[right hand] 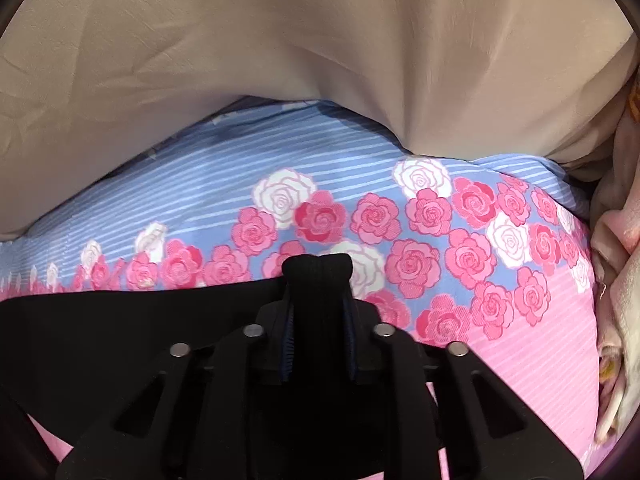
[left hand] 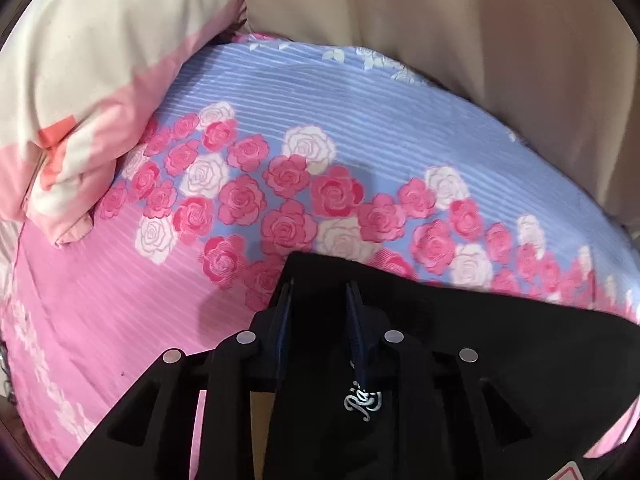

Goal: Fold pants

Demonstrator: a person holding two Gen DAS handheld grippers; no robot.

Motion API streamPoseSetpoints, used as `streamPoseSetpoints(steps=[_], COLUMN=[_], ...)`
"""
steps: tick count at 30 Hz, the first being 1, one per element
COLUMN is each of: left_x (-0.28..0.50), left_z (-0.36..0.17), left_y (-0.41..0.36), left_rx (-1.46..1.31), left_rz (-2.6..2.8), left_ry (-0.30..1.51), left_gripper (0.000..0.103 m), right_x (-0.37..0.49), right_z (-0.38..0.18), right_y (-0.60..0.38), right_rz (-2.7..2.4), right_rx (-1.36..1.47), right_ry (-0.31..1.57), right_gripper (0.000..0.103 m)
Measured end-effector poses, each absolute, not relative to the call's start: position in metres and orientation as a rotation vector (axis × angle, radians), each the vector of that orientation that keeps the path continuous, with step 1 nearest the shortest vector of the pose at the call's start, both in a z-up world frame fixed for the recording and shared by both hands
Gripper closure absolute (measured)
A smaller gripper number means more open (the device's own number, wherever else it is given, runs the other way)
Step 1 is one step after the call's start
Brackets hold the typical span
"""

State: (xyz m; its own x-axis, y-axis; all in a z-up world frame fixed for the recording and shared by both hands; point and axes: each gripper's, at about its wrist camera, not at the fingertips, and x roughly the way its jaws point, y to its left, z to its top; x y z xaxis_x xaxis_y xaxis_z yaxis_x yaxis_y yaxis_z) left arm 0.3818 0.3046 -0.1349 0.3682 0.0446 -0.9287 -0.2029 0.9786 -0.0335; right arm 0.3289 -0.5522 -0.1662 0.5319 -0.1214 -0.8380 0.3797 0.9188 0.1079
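The black pants (left hand: pixel 480 332) are held up over a bed sheet (left hand: pixel 328 120) printed with roses. In the left wrist view my left gripper (left hand: pixel 320 284) is shut on a corner of the pants, which stretch away to the right; a small silver logo (left hand: pixel 363 400) shows on the cloth between the fingers. In the right wrist view my right gripper (right hand: pixel 317 280) is shut on a bunched ribbed end of the pants (right hand: pixel 120 320), which stretch away to the left. The cloth hangs between the two grippers above the sheet.
A cream and pink pillow (left hand: pixel 92 92) lies at the left of the bed. A beige curtain (right hand: pixel 320 60) hangs along the far side. Rumpled beige cloth (right hand: pixel 616 280) lies at the right edge of the bed.
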Motion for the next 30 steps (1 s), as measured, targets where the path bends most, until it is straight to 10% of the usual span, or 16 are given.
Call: streamPoseSetpoints(steps=[4, 19, 30], left_x=[0.372, 0.24, 0.102], left_z=[-0.111, 0.041, 0.056], left_y=[0.303, 0.297, 0.324], left_rx=[-0.163, -0.181, -0.177], left_rz=[0.112, -0.059, -0.099], left_ry=[1.135, 0.921, 0.921], left_gripper=[0.099, 0.098, 0.097], right_x=[0.325, 0.227, 0.093], right_z=[-0.143, 0.017, 0.064], right_y=[-0.544, -0.508, -0.489], right_rz=[-0.293, -0.093, -0.029], right_rx=[0.286, 0.171, 0.079], right_ry=[0.936, 0.717, 0.7], right_gripper=[0.089, 0.089, 0.089])
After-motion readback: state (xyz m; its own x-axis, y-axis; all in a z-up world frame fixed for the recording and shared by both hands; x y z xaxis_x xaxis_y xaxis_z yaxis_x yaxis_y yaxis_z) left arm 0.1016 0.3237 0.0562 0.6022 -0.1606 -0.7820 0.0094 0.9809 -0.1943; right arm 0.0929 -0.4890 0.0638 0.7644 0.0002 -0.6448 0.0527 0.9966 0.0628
